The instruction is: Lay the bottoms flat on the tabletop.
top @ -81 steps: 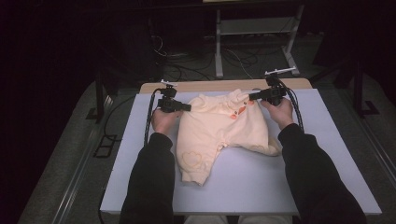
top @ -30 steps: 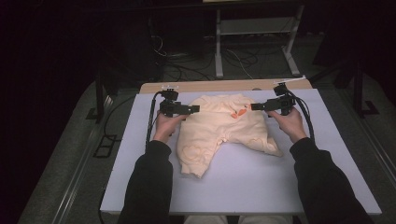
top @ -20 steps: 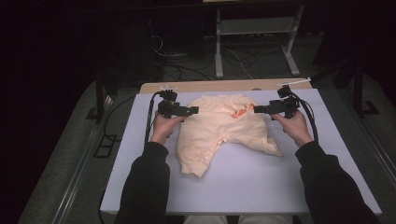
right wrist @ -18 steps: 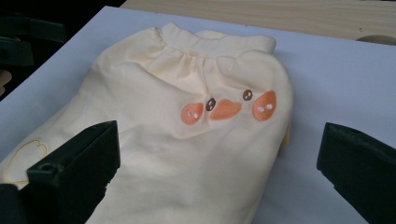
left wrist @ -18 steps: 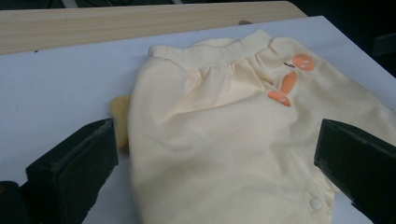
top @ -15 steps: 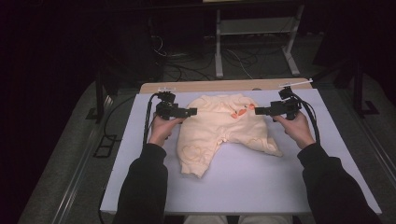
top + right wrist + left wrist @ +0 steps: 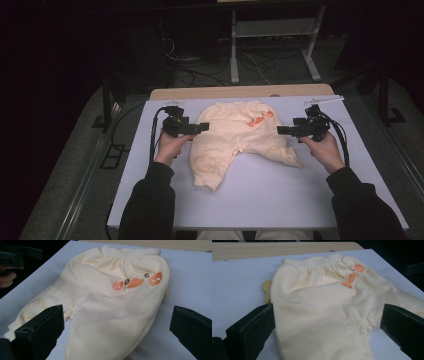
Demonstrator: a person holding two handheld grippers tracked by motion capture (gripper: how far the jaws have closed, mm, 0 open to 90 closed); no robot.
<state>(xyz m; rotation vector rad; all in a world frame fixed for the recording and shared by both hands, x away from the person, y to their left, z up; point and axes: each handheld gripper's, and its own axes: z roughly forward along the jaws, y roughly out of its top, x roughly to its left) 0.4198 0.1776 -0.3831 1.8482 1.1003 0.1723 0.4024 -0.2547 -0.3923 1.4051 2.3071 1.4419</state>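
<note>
A pair of pale yellow baby trousers (image 7: pixel 235 137) lies flat on the white table cover (image 7: pixel 260 200), waistband toward the far edge. Orange duck-face patches (image 7: pixel 259 119) sit near the waist. My left gripper (image 7: pixel 204 128) is held just left of the waistband, jaws wide open and empty. To the right of the trousers my right gripper (image 7: pixel 280 131) is also open, holding nothing. In the left gripper view the trousers (image 7: pixel 319 302) lie between the spread jaws of that gripper (image 7: pixel 327 317). In the right gripper view the trousers (image 7: pixel 105 302) lie ahead of its own gripper (image 7: pixel 117 320).
A strip of wooden table top (image 7: pixel 240 92) shows past the white cover. Behind the table stands a metal frame (image 7: pixel 272 35), with cables (image 7: pixel 200 60) on the dark floor. Bare white cover lies in front of the trousers.
Both grippers have drawn outward from the waist of the trousers, the right one farther to the right. The trousers lie still, spread a little flatter.
</note>
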